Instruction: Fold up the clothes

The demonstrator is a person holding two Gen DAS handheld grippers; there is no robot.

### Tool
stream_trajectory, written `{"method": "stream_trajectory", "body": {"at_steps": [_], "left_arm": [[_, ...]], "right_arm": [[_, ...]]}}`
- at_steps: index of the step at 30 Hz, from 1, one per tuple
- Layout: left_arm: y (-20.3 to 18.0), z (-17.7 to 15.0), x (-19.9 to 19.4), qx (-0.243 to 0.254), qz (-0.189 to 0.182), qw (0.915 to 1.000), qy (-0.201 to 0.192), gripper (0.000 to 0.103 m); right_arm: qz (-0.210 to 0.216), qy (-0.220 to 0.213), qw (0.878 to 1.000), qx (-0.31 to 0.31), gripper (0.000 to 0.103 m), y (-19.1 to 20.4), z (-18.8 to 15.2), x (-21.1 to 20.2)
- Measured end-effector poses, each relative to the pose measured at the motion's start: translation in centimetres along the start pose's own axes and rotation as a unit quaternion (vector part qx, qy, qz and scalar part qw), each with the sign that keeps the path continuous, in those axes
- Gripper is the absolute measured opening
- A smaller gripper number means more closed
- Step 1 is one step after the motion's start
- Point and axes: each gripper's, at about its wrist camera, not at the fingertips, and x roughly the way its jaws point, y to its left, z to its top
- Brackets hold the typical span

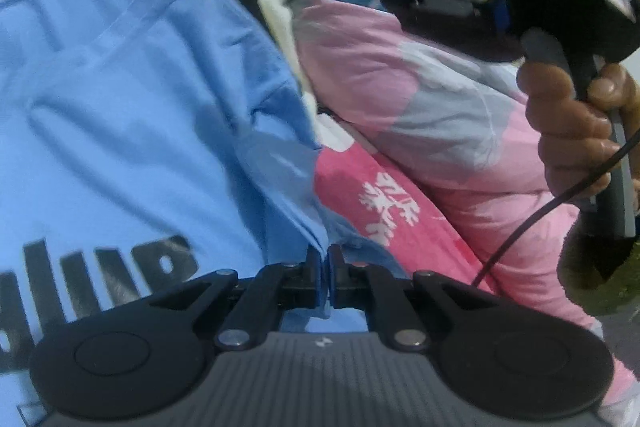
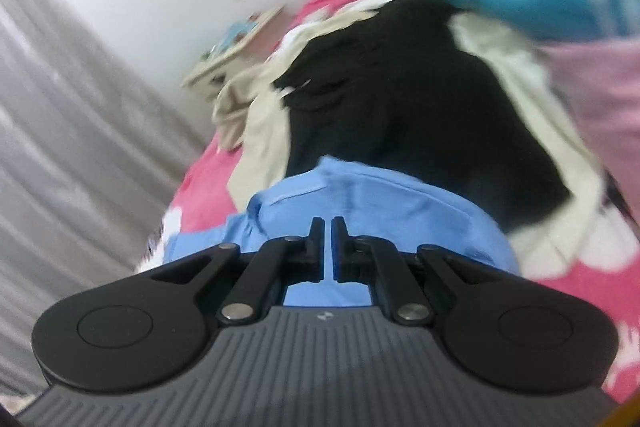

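left gripper [image 1: 325, 267] up close in the left wrist view, jaws pinched tight on a fold of the light blue t-shirt [image 1: 132, 115], which spreads away to the left over the pink bedspread [image 1: 400, 187]. right hand [image 1: 576, 131] clutches its tool's handle at the far right. over to the right wrist view: right gripper [image 2: 328, 247] clamped on the shirt's edge, a black garment [image 2: 400, 99] heaped just beyond.
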Motion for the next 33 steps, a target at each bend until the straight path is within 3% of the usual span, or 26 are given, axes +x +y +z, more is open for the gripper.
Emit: {"method": "stream_trajectory", "body": {"at_steps": [5,12,14,20,25,29,33], "left_arm": [[1.0,-0.6,0.0,-0.006,0.008,0.9999,-0.001,0.005],[-0.1,-0.8,0.5,0.041,0.022,0.9989,-0.007,0.005],[-0.7,-0.8,0.6,0.056,0.026,0.998,-0.009,0.005],[-2.5,-1.1,1.4,0.104,0.051,0.9932,-0.009,0.005],[-3.5,-1.3,2.0,0.133,0.06,0.9893,-0.011,0.005],[-3.6,-1.5,2.1,0.14,0.058,0.9883,-0.011,0.005],[-3.7,-1.5,2.3,0.143,0.056,0.9881,-0.016,0.005]], "right_arm": [[0.004,0.01,1.0,0.014,0.005,0.4,0.1,1.2],[-0.104,0.082,0.991,0.024,0.011,-2.5,-1.7,1.3],[-0.116,0.095,0.988,0.023,0.025,-2.9,-2.2,2.1],[-0.159,0.14,0.977,-0.022,0.042,-2.3,-3.3,5.7],[-0.173,0.154,0.972,-0.037,0.04,-2.9,-4.0,7.2],[-0.172,0.135,0.976,-0.018,0.011,-4.0,-4.4,6.0],[-0.151,0.088,0.984,0.029,0.004,-5.4,-4.6,3.1]]}}
